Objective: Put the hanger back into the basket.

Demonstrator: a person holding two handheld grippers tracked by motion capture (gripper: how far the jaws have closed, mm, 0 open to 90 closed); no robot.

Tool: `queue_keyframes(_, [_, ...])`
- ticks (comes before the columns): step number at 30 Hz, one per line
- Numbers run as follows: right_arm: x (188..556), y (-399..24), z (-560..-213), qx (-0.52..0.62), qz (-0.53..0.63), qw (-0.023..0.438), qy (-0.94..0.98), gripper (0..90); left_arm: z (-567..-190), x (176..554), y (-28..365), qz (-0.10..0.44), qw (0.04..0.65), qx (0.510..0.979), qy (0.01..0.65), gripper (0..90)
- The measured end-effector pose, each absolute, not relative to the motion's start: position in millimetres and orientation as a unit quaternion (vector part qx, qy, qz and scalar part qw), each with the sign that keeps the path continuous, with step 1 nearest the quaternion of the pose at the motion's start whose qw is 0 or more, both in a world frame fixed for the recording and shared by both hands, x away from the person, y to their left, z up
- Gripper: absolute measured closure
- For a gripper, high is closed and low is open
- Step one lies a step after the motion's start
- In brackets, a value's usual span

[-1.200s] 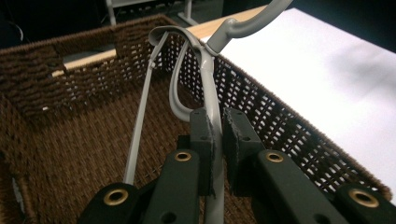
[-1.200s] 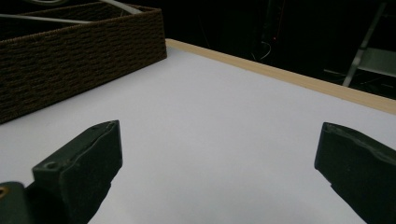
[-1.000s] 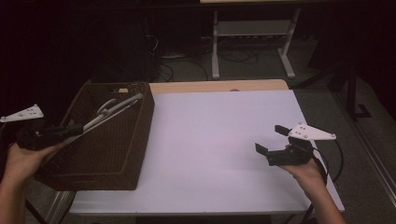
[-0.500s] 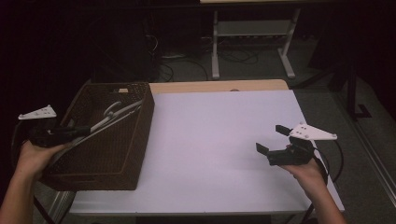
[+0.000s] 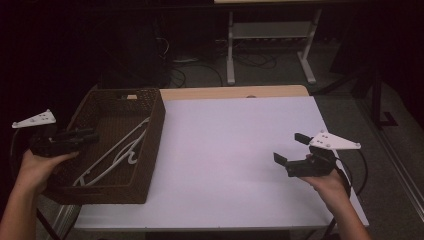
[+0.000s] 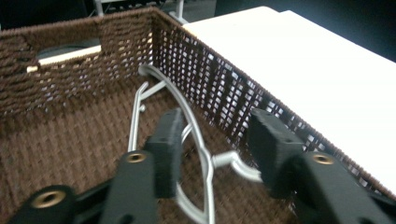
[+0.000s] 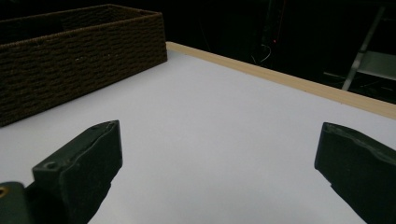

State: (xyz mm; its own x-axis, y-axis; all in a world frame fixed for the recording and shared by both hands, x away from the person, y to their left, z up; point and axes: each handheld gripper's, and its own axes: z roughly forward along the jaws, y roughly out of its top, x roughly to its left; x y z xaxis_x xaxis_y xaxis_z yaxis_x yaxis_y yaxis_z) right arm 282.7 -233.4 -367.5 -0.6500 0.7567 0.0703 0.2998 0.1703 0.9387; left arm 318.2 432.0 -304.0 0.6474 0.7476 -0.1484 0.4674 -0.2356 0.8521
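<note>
A dark brown wicker basket stands on the left end of the white table. White and grey clothes hangers lie flat on its floor. My left gripper hovers over the basket's left rim, open and holding nothing. In the left gripper view the jaws stand apart above a grey hanger, close to the basket's woven wall. My right gripper is open above the table's right side. Its jaws are spread wide over the bare white top, with the basket farther off.
A wooden strip runs along the table's far edge. Behind the table, a metal stand and cables sit on the dark floor. The basket overhangs the table's left edge.
The hanger my left gripper held tilted over the basket's rim now lies inside the basket. The left gripper has opened and drawn back to the left. The right gripper has not moved.
</note>
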Motion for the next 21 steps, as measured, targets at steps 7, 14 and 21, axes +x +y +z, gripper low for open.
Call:
queue_keyframes(7, [280.7, -230.4, -360.9, 0.354, 0.540, 0.211, 0.734, 0.3, -290.1, 315.8, 397.4, 0.150, 0.507, 0.764, 0.371, 35.4])
queue_keyframes(14, [280.6, -229.2, -354.6, 0.346, 0.550, 0.216, 0.729, 0.3, -285.5, 312.6, 363.1, 0.155, 0.523, 0.760, 0.353, 21.7])
queue_keyframes(21, [279.3, -227.0, -345.9, 0.341, 0.566, 0.209, 0.720, 0.3, -283.6, 308.7, 336.7, 0.159, 0.536, 0.759, 0.334, 13.5])
